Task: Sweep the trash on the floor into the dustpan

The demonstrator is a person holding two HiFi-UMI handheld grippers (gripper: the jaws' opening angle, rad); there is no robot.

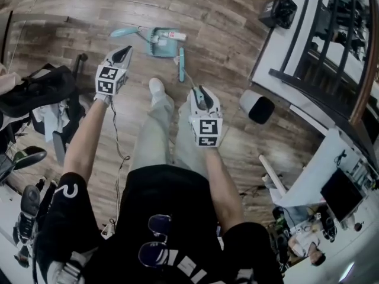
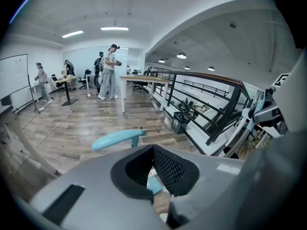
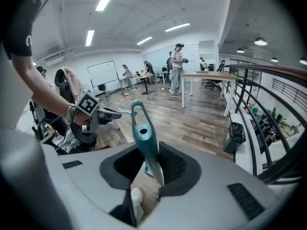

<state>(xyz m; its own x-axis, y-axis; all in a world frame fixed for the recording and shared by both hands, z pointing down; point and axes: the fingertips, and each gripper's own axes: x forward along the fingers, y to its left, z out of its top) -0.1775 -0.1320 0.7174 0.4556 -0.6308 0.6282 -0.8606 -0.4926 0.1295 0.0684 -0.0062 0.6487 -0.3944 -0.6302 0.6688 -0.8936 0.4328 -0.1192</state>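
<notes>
- The teal plastic dustpan (image 1: 161, 45) sits on the brown wood-plank floor (image 1: 71, 34), straight ahead of the person and just beyond both grippers. Its light teal handle points to the left in the head view.
- A white scrap of trash (image 1: 175, 35) lies at the dustpan's right side.
- The teal plastic brush (image 3: 144, 138) is just right of the dustpan. Its handle stands up through the right gripper, with the hanging loop at the far end (the bristle end cannot be made out).
- The right gripper (image 3: 147, 170) has its black ribbed jaws pinching the brush handle from both sides.
- The left gripper (image 2: 149, 178) is near the dustpan's handle but not touching it. Its jaws are a narrow slit apart with nothing between them, and a sliver of the dustpan shows through the gap.
- The person's white shoe (image 1: 156, 87) is on the floor between the two grippers.
- A black metal railing (image 2: 211, 104) runs along the right, with a small black waste bin (image 2: 180, 122) beside it.
- Several people (image 2: 109, 71) stand by tables far across the room.
</notes>
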